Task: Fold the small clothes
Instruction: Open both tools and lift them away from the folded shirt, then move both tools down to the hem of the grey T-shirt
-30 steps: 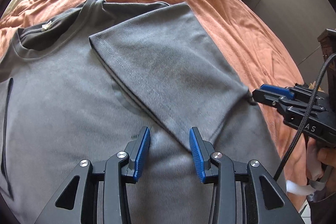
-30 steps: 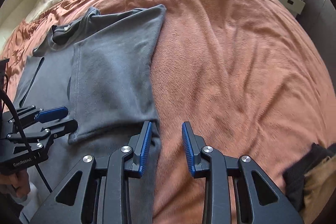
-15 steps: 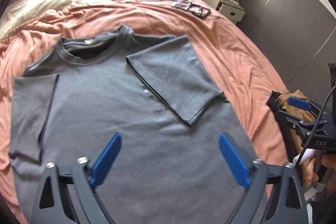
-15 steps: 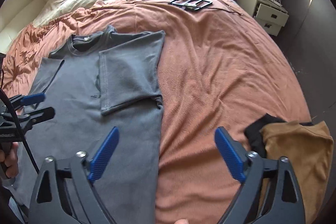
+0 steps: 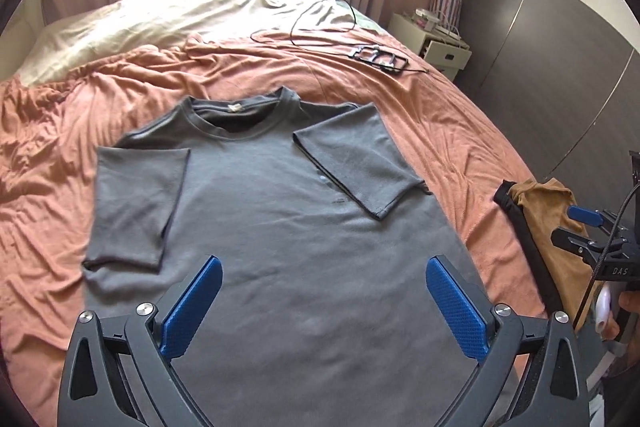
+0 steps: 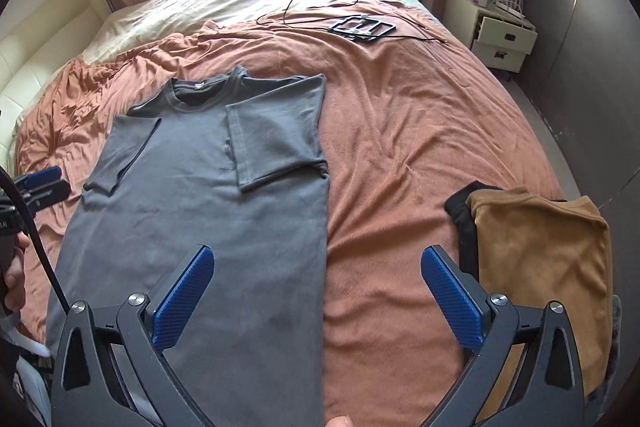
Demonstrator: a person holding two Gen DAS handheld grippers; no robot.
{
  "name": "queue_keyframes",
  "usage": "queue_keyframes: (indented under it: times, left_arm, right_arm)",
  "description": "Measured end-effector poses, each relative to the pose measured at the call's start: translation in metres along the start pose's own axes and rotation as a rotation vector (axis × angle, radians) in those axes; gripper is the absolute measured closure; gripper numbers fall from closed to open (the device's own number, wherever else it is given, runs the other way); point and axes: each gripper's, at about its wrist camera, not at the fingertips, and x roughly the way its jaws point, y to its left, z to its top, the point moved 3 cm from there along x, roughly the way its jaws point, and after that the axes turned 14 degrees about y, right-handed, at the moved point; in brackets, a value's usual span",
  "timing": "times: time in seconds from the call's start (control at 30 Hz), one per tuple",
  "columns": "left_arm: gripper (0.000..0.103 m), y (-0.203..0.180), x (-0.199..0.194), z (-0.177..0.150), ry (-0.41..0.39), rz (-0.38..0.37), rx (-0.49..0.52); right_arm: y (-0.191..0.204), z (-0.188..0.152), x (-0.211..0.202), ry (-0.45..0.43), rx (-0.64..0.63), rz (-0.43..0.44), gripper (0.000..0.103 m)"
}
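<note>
A grey T-shirt lies flat on the orange bedspread, collar toward the pillows. Both sleeves are folded inward onto its chest; the right sleeve lies over the body and the left sleeve lies along the left side. My left gripper hovers open above the shirt's lower part, holding nothing. My right gripper is open too, over the shirt's right edge and the bare bedspread. Each gripper shows in the other's view: right gripper, left gripper.
A tan garment over a black one lies at the bed's right edge. A black frame and cables lie farther up the bed. A cream sheet, pillows and a window sit beyond. A white nightstand stands right.
Both grippers have let go of the right sleeve, opened wide and pulled back from the shirt. The sleeve now rests folded on the chest, and the whole shirt is in view.
</note>
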Motion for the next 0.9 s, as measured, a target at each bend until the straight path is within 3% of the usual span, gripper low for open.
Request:
queue_keyframes:
  times: [0.43, 0.9]
  left_arm:
    - [0.001, 0.039, -0.081, -0.059, -0.105, 0.022, -0.029]
    - [0.001, 0.099, -0.134, -0.147, -0.175, 0.060, -0.107]
  right_arm:
    - [-0.005, -0.057, -0.049, -0.064, 0.035, 0.031, 0.000]
    - [-0.017, -0.119, -0.083, -0.122, 0.058, 0.068, 0.000]
